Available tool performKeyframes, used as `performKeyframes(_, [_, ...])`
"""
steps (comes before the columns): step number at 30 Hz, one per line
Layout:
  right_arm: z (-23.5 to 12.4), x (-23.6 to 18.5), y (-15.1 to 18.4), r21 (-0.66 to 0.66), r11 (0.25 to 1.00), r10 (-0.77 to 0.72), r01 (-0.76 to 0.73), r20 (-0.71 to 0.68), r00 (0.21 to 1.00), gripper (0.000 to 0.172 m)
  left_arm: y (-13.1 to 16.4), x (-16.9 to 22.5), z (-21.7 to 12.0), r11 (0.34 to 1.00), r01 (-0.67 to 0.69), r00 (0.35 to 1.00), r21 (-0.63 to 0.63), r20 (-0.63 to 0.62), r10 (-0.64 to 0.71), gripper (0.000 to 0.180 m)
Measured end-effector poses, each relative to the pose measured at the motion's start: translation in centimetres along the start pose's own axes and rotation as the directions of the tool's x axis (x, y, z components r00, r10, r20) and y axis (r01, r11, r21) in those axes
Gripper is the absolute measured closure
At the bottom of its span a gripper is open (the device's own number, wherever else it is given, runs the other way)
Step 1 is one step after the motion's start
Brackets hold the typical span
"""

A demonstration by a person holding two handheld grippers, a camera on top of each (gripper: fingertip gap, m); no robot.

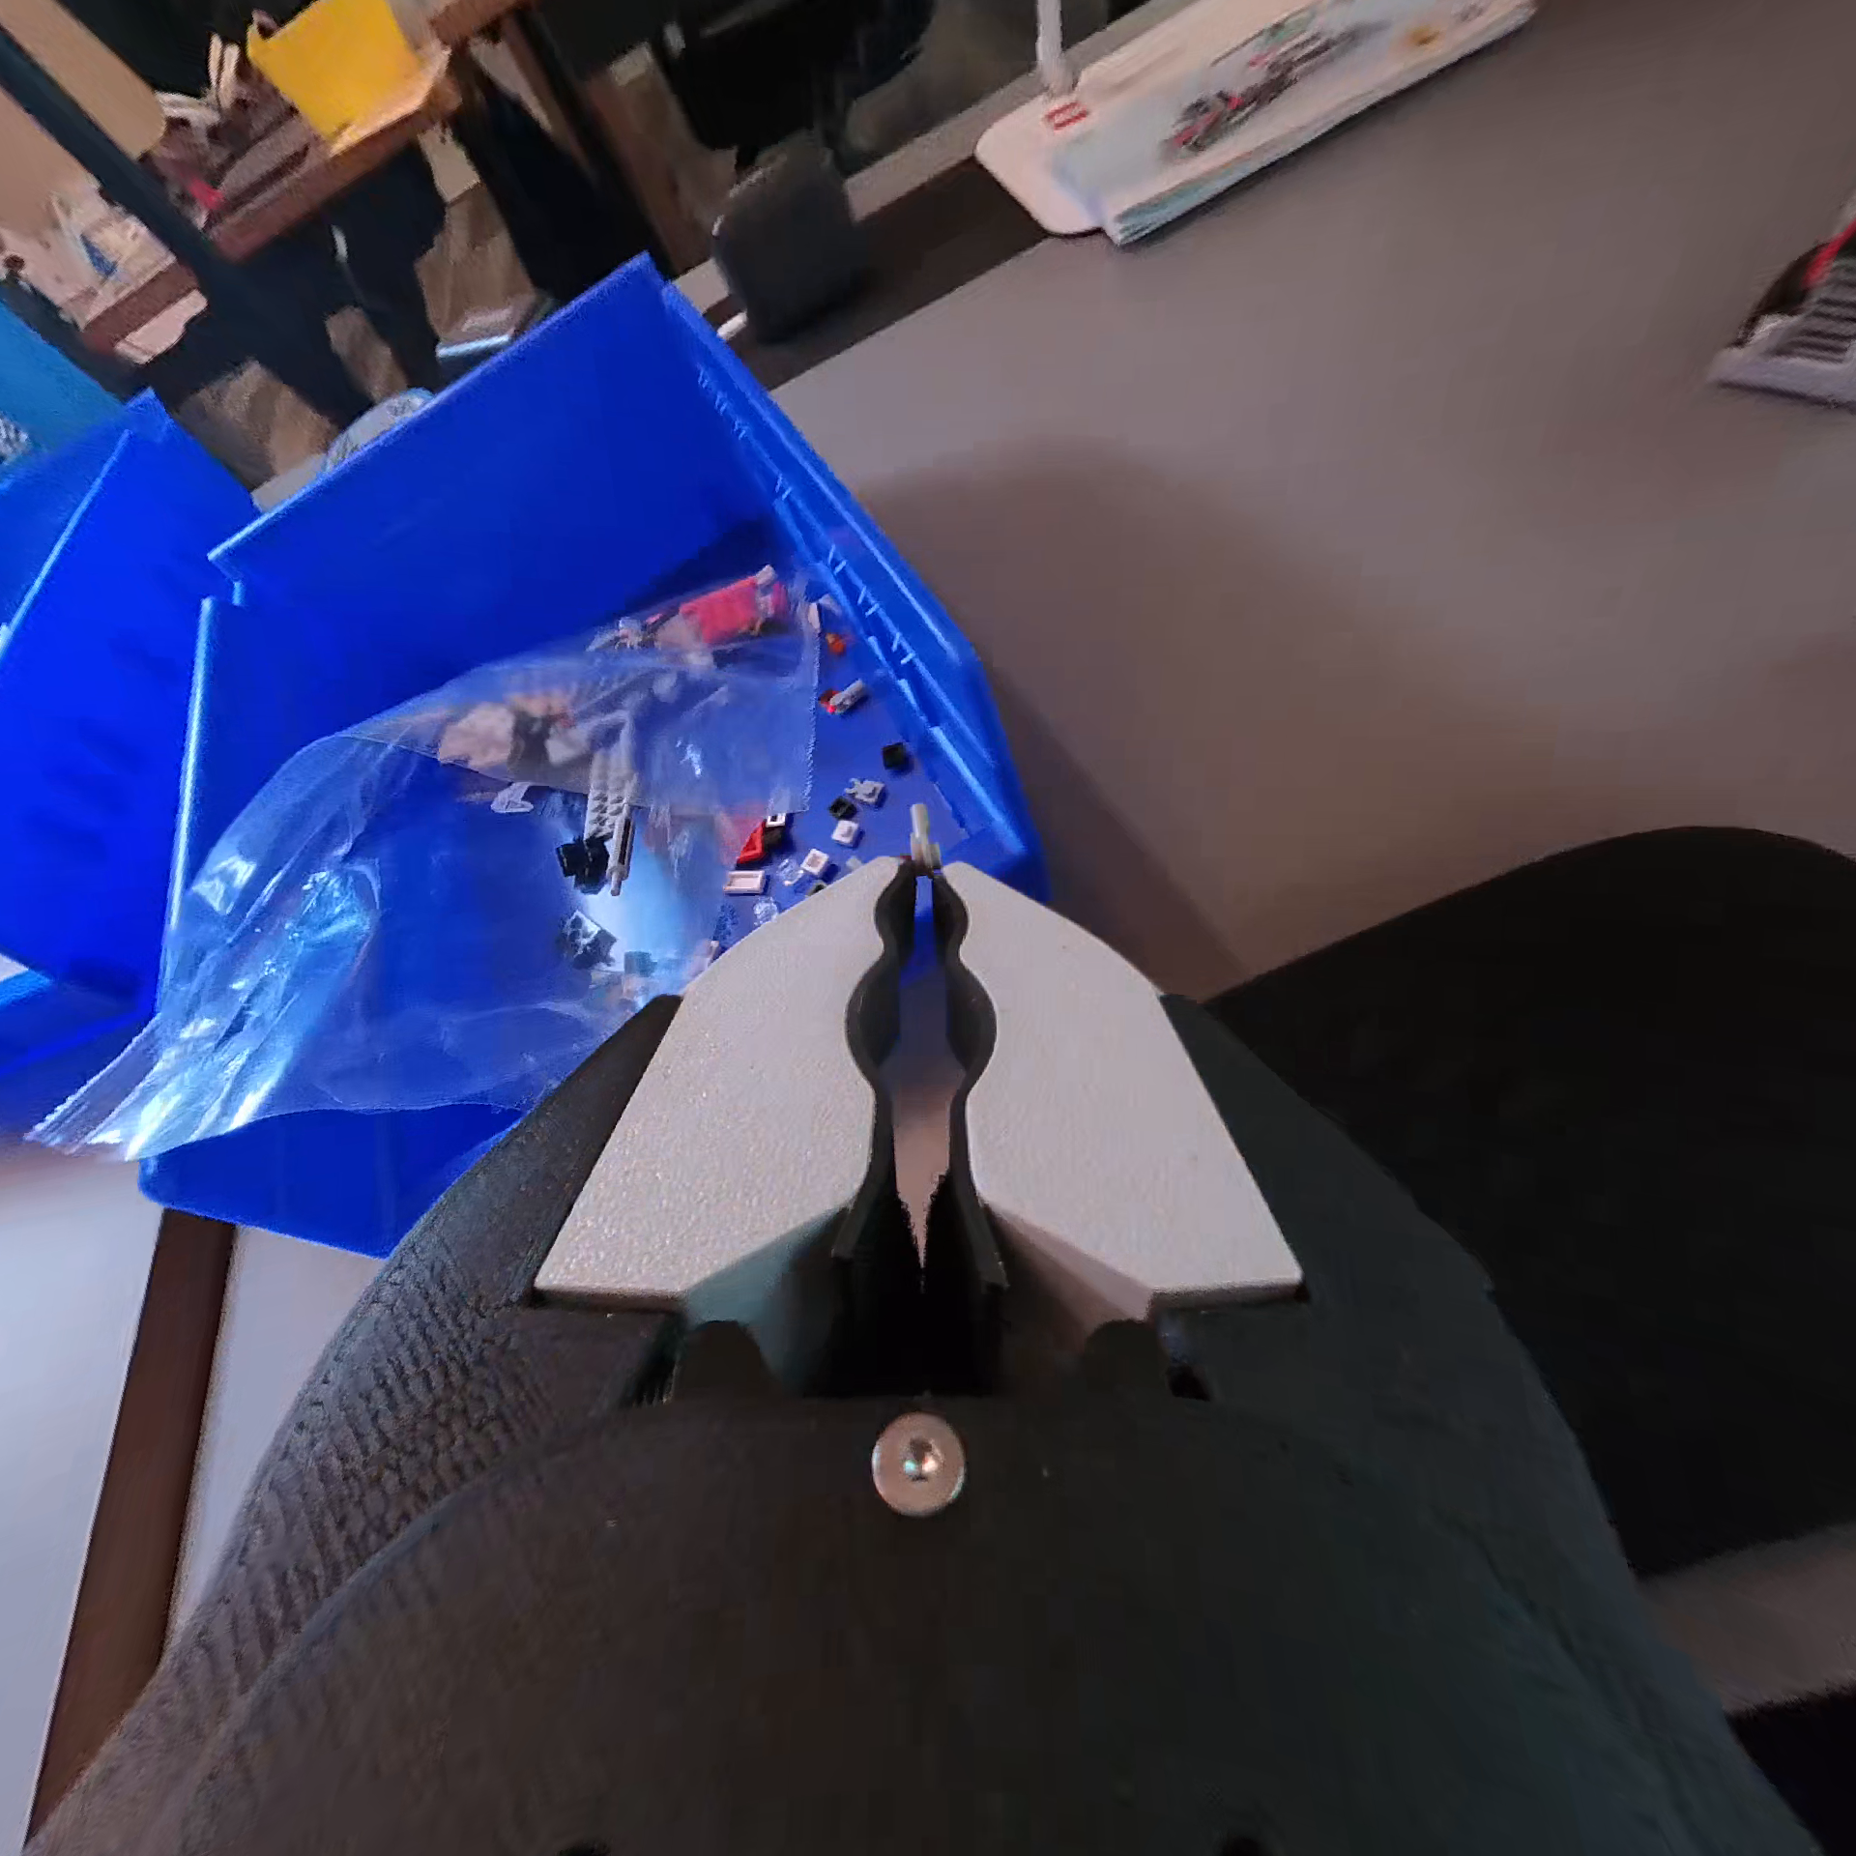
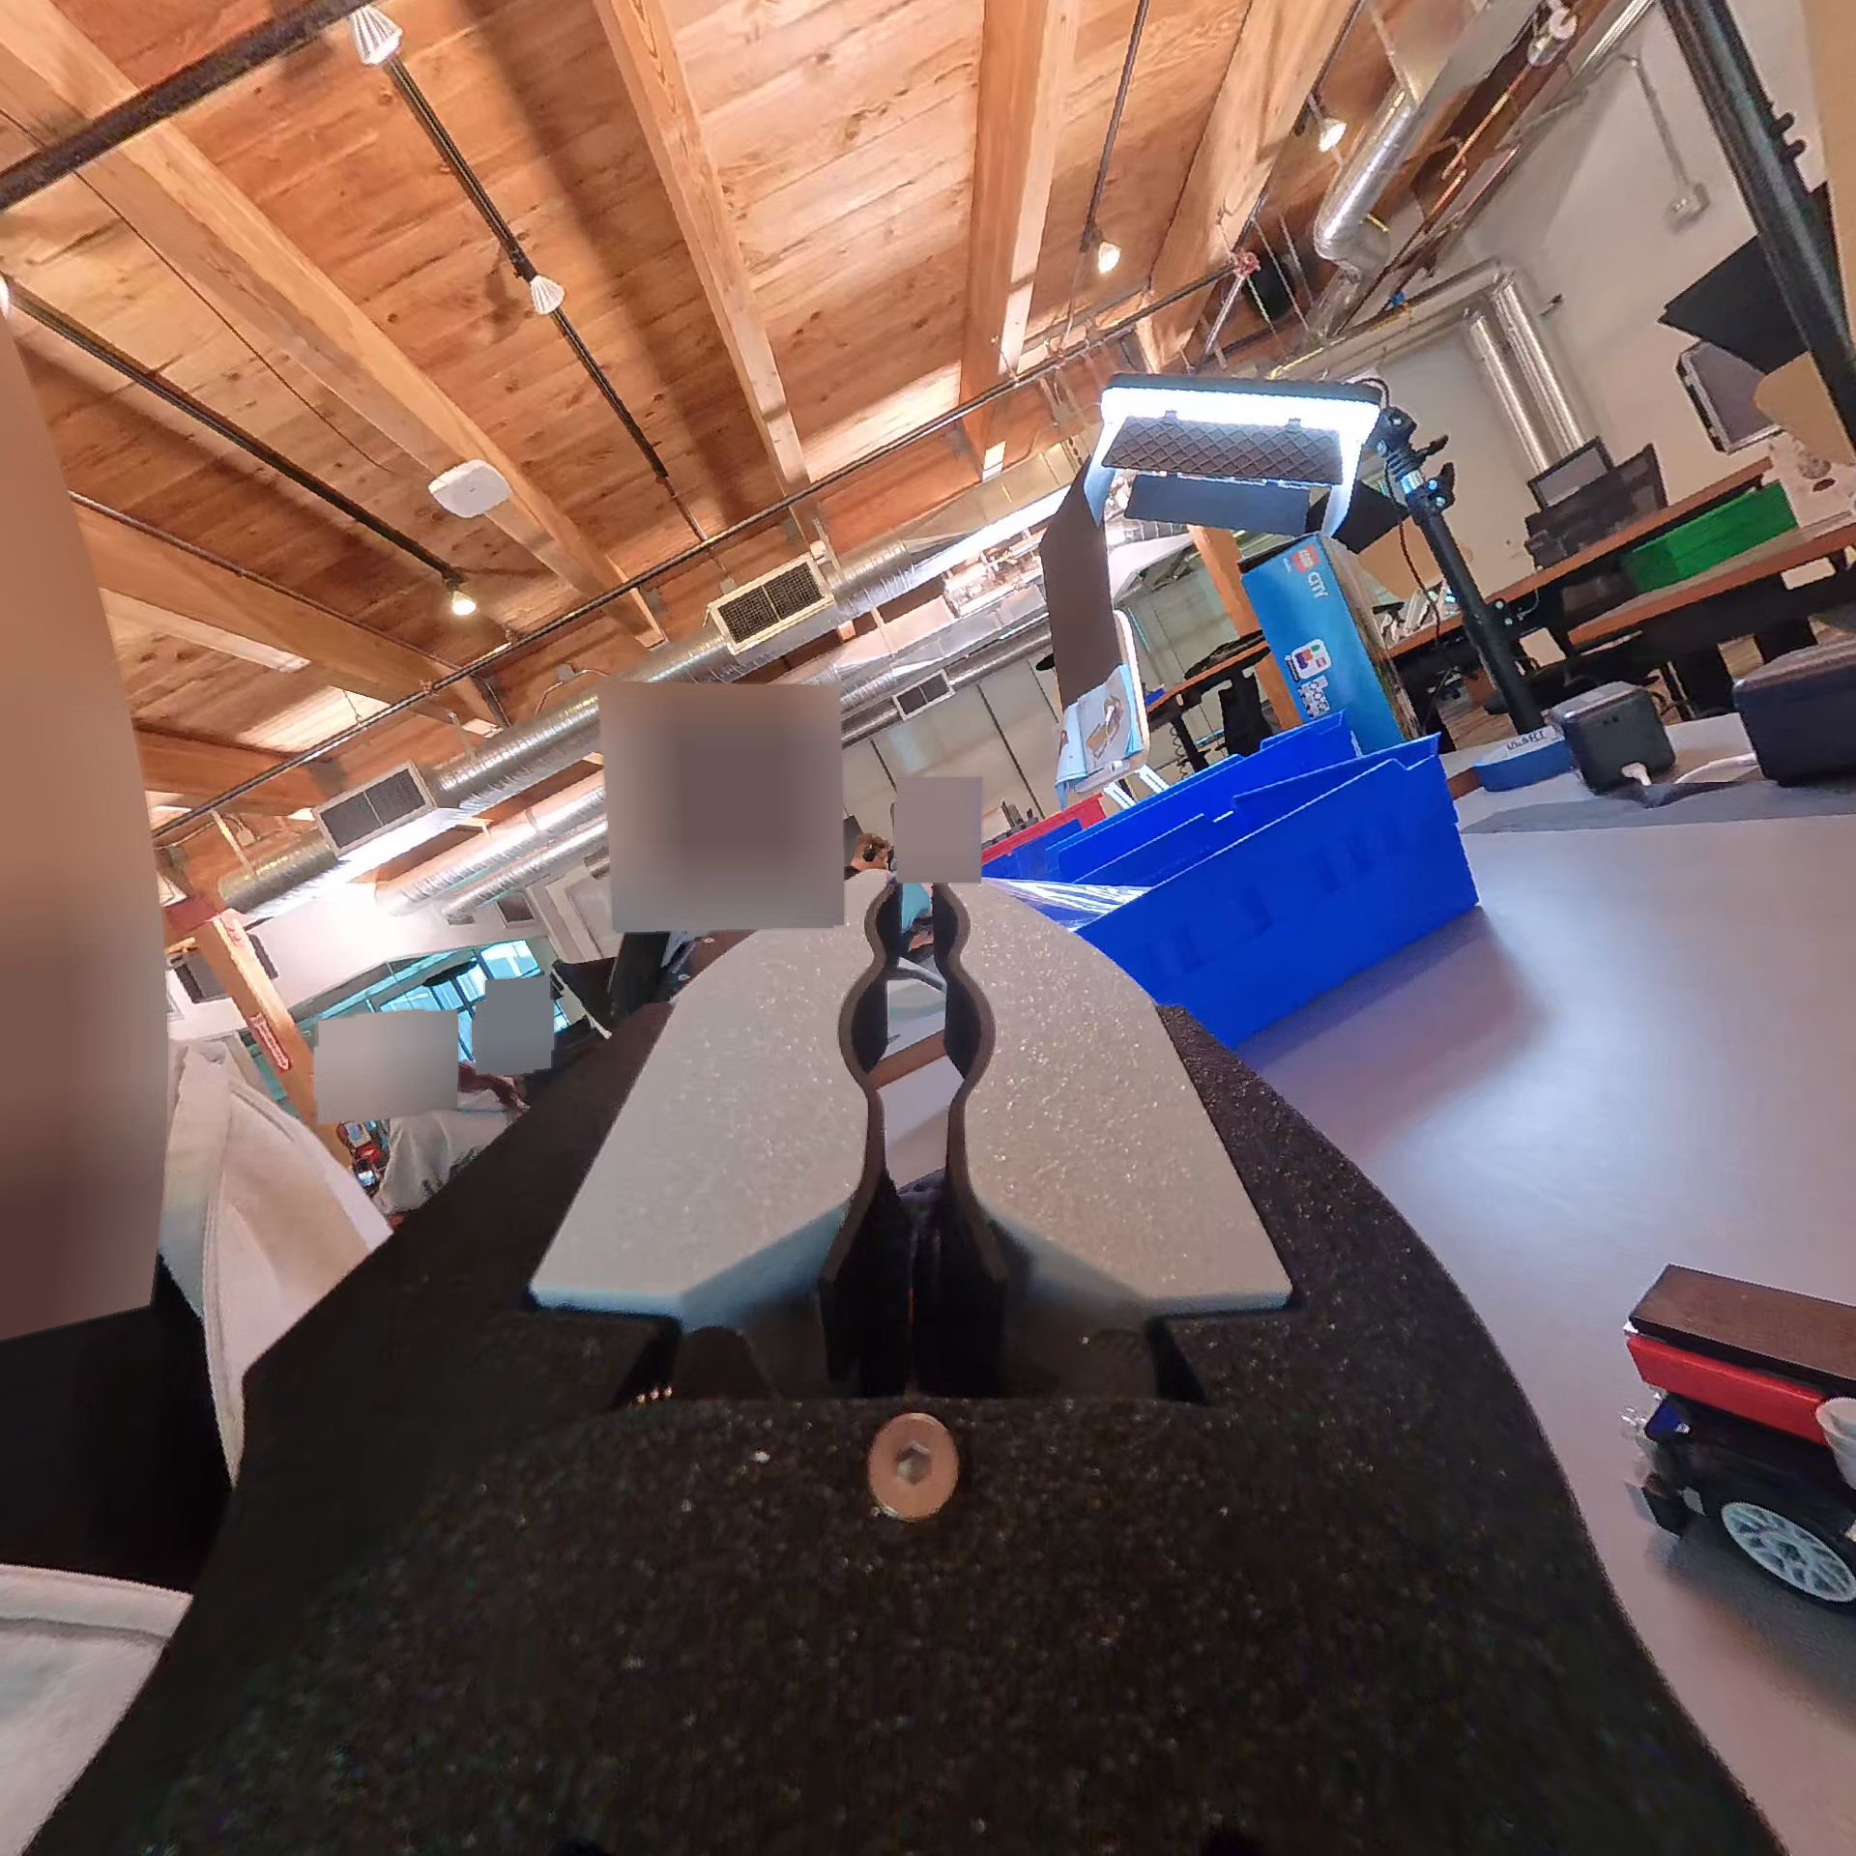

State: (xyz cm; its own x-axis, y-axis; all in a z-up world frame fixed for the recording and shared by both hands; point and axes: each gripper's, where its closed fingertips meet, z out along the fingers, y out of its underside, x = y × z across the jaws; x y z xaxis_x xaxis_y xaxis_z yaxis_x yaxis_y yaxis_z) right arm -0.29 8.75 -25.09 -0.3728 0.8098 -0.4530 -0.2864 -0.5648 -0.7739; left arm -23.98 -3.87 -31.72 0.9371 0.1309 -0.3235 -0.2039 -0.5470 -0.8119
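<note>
The left gripper [image 1: 926, 872] was nipped shut on a small light-grey brick piece [image 1: 922, 842], only its lower end caught between the fingertips, above the near corner of a blue bin [image 1: 562, 522]. With so little of the piece gripped, it could probably twist or slip free and drop among the loose small bricks [image 1: 844, 803] on the bin floor, where it would be hard to tell apart. The crumpled clear plastic bag [image 1: 402, 904] of parts spilling over the bin's front edge might also snag the fingers. The right gripper [image 2: 912, 889] was tilted up toward the ceiling, its fingertips nearly together with nothing visible between them. A partly built toy car [image 2: 1748, 1446] stood on the grey table [image 2: 1607, 1004] to its right, well apart from the bins. The room was an open workshop with wooden ceiling beams [image 2: 703, 251], silver ducts and a lit panel lamp [image 2: 1235, 442]; an instruction booklet [image 1: 1286, 100] lay at the table's far edge.
</note>
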Motion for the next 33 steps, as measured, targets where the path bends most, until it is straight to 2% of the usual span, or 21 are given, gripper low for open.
performKeyframes(9, [-0.1,0.3,-0.1,0.003,1.000,0.007,-0.007,-0.011,1.000,0.167,1.7,-1.3,4.8,0.992,0.052,0.999,-0.119,0.007,-0.051,0.177])
performKeyframes(13, [-0.1,0.3,-0.2,0.007,1.000,0.023,-0.023,-0.007,1.000,0.167,1.9,-1.5,5.2,0.990,0.064,0.998,-0.123,0.012,-0.063,0.172])
performKeyframes(17, [-0.2,0.4,-0.2,0.009,1.000,0.021,-0.021,-0.012,1.000,0.167,1.8,-1.8,5.2,0.992,0.082,0.997,-0.093,0.019,-0.080,0.177])
performKeyframes(20, [-0.2,0.4,-0.2,0.011,1.000,0.027,-0.027,-0.013,1.000,0.168,2.0,-2.1,5.2,0.990,0.093,0.995,-0.102,0.027,-0.091,0.165])
performKeyframes(25, [-0.3,0.6,-0.3,0.017,0.999,0.031,-0.031,-0.021,0.999,0.168,2.3,-2.0,5.1,0.989,0.099,0.995,-0.110,0.019,-0.098,0.165])
performKeyframes(33, [-0.4,0.7,-0.4,0.024,0.999,0.033,-0.033,-0.027,0.999,0.168,3.0,-2.1,5.2,0.980,0.074,0.997,-0.183,-0.010,-0.077,0.158])
